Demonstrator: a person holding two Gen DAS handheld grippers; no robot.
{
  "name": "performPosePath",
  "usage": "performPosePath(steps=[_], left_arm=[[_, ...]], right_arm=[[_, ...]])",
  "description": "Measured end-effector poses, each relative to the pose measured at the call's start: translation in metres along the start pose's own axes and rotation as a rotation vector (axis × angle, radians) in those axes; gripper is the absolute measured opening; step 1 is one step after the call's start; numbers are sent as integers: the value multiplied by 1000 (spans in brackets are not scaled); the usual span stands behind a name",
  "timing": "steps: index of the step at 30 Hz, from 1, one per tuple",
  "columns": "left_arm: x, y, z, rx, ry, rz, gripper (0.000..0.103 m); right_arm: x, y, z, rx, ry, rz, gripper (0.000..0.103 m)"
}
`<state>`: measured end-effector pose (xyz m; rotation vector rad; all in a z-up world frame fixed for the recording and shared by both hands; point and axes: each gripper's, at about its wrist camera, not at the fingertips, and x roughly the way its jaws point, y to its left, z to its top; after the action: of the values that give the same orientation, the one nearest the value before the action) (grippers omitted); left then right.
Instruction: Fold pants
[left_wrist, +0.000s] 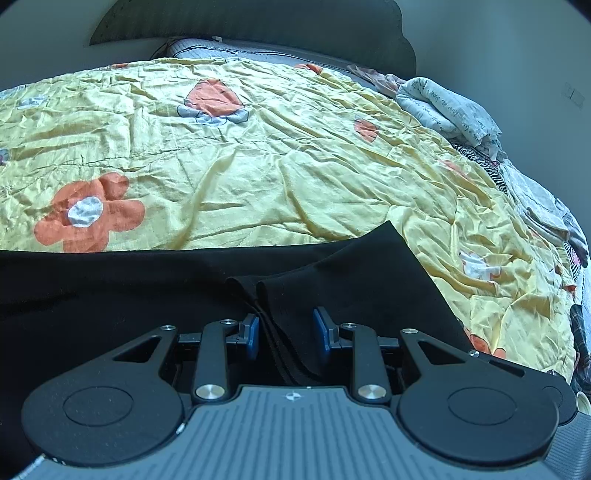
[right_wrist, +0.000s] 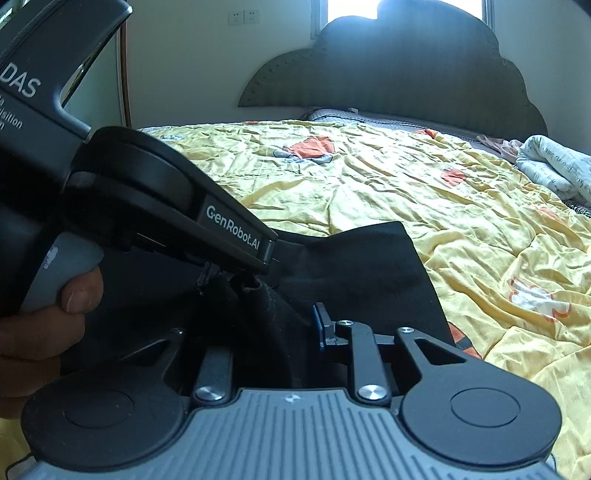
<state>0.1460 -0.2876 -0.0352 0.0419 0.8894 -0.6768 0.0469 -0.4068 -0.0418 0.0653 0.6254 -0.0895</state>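
Black pants (left_wrist: 110, 295) lie across the near edge of a yellow flowered quilt (left_wrist: 258, 166). A bunched fold of them runs up between the blue pads of my left gripper (left_wrist: 286, 332), which is shut on it. In the right wrist view my right gripper (right_wrist: 286, 328) is shut on another bunch of the pants (right_wrist: 362, 266). Its right pad (right_wrist: 320, 325) shows, while cloth hides the left one. The left gripper (right_wrist: 251, 275) is close by at upper left, held by a person's hand (right_wrist: 55, 314). Its tips are buried in the same cloth. One pants corner (right_wrist: 388, 236) lies flat on the quilt.
A dark padded headboard (right_wrist: 406, 74) stands at the far end of the bed. A rolled white printed blanket (left_wrist: 443, 107) and a pile of striped and grey clothes (left_wrist: 535, 206) lie along the right side. The quilt (right_wrist: 406, 184) stretches wrinkled ahead.
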Motion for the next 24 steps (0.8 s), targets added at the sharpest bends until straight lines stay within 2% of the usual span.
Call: performPosePath(steps=[2, 3, 9, 12, 20, 24], left_arm=[[0, -1, 0, 5, -1, 3, 34], [-1, -2, 0, 10, -2, 8, 25], [-6, -3, -1, 49, -17, 29, 13], [-15, -4, 1, 88, -38, 48, 12], [-51, -2, 2, 246, -150, 210, 12], [-57, 4, -2, 266, -160, 232, 12]], right_arm=[[0, -2, 1, 2, 0, 1, 22], [-6, 2, -4, 2, -2, 0, 22], [-12, 12, -10, 24, -15, 9, 22], [-21, 16, -7, 41, -39, 47, 23], [-32, 38, 9, 25, -101, 148, 23], [-30, 50, 13, 5, -102, 170, 22]])
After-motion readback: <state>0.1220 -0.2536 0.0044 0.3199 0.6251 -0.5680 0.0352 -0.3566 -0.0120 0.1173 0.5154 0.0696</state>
